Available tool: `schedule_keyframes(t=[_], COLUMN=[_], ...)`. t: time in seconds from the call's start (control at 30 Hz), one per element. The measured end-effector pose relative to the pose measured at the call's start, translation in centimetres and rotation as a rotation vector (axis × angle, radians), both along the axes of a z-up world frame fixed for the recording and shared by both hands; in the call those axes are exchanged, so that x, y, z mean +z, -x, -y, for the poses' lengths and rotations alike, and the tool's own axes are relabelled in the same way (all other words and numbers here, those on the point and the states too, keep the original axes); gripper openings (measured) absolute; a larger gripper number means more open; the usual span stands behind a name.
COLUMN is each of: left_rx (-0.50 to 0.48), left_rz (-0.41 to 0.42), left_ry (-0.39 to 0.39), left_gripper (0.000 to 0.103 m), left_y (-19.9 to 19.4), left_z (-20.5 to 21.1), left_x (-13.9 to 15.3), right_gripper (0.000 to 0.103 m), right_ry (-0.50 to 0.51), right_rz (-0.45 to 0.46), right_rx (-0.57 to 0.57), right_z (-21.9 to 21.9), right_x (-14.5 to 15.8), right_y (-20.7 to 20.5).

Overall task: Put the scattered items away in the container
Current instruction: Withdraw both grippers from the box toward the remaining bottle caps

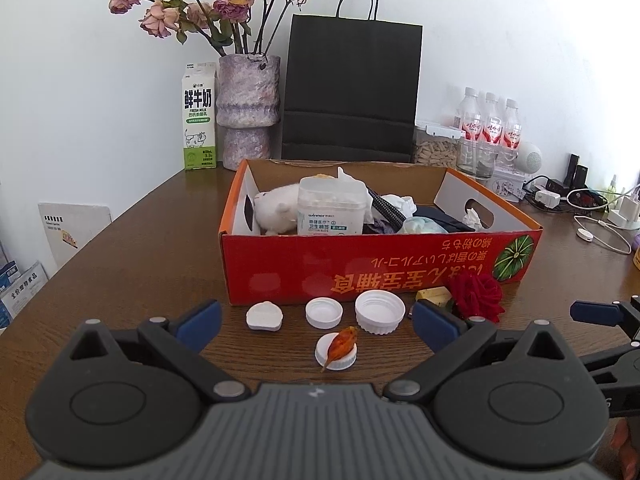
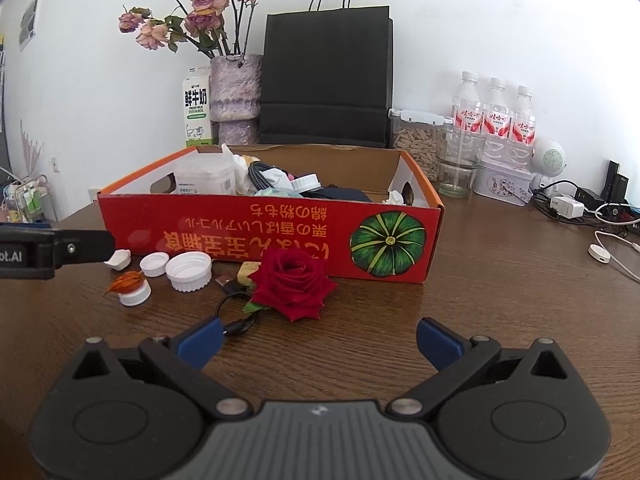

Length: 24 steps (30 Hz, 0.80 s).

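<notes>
A: Left hand-held gripper (image 1: 316,326), jaws wide apart, nothing between them. It sits low over the table (image 1: 132,264), aimed at the loose caps in front of the red box (image 1: 360,268).

B: Items, left to right?

A: Small white lid (image 1: 264,316), small white cap (image 1: 324,312), big ribbed cap (image 1: 380,312), all just beside the box wall. Nearer the gripper, another cap (image 1: 335,354) with an orange dried pod (image 1: 340,346) resting on it. Then a yellow block (image 2: 249,270), black cable (image 2: 236,322), red rose (image 2: 292,282). Box already holds a cotton-bud tub (image 1: 332,210), a plush toy and cloth.

B: Right one?

A: Right hand-held gripper (image 2: 318,340), also spread and empty, rose ahead of it, cable touching its left finger.

B: Risks?

A: Likely the pod rolls off if its cap is pinched. Flat caps could skid against the box. The cable may snag that finger, and squeezing the rose could shed petals.
</notes>
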<state>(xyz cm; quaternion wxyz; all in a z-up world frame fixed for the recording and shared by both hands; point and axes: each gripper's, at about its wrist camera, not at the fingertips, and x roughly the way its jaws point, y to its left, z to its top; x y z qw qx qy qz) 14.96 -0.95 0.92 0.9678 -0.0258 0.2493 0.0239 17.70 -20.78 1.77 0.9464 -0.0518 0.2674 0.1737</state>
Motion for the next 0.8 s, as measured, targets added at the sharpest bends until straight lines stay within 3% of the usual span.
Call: schedule_keyframes(t=[0.8], left_rx=[-0.003], left_rz=[-0.003], left_ry=[-0.023], left_gripper=[0.103], left_y=[0.0], left_z=[1.0], left_x=[-0.5], right_gripper=[0.103], right_ry=[-0.011], right_rz=[-0.008], right_rx=[-0.005], right_z=[0.2], right_x=[0.0], right_y=[0.2])
